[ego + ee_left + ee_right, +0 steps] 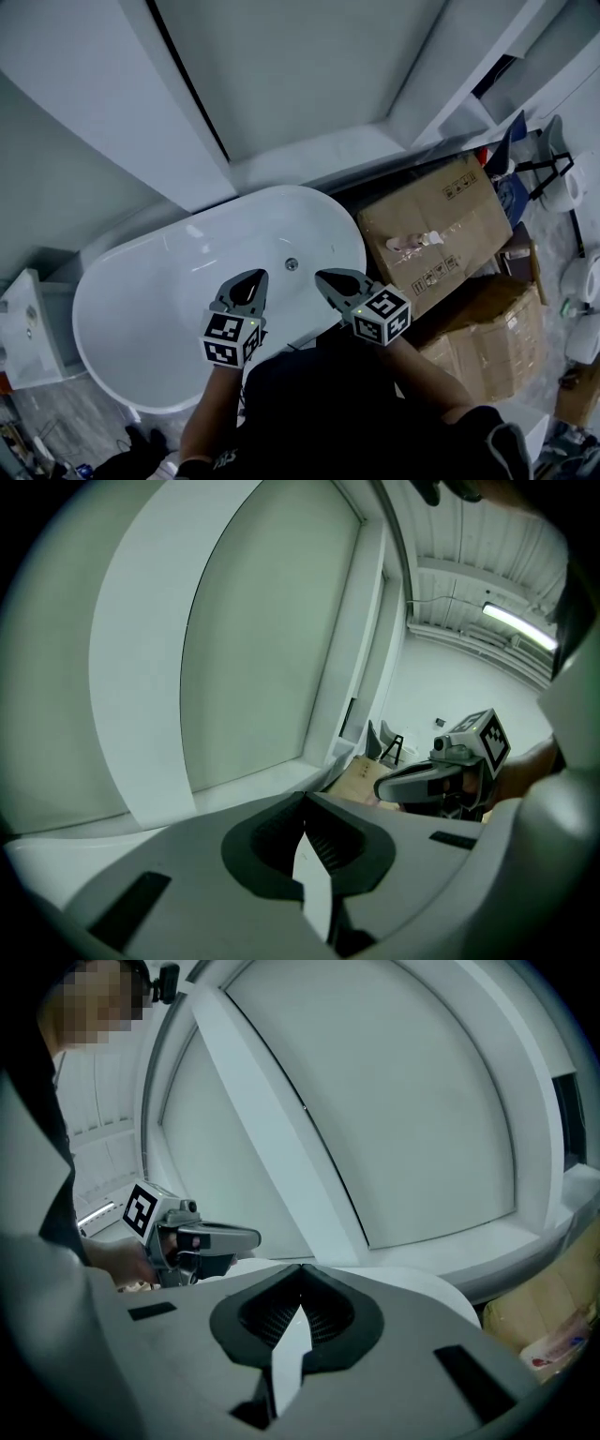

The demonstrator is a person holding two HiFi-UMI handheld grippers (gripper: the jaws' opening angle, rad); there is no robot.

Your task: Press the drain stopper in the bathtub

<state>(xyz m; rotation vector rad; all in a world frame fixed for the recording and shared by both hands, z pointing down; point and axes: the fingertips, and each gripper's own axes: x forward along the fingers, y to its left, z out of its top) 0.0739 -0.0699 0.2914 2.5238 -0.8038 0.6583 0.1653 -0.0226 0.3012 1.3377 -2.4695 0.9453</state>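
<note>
My dark top (319,403) and my two arms are sitting closest, at the bottom of the head view. I am holding a gripper in each hand out over the near edge of the big white bathtub (141,309).

My left gripper (251,277) is pointing out over the tub. Its two jaws are pressed together at the tips. The little hollow behind the tips is holding nothing. It is not touching the tub.

The drain stopper (292,264) is lying on the floor of the tub, toward the right end. It is looking like a small round silver button. From above it is showing between my two gripper tips and a bit past them. I cannot tell if it is pushed down or popped up.

My right gripper (323,277) is pointing the same way, just beside the left one. Its jaws are also closed tip to tip, with nothing in them. It is not touching the stopper.

Past the right end of the tub, a brown cardboard box (441,230) is lying on the floor. Another cardboard box (487,328) is sitting nearer to me.
</note>
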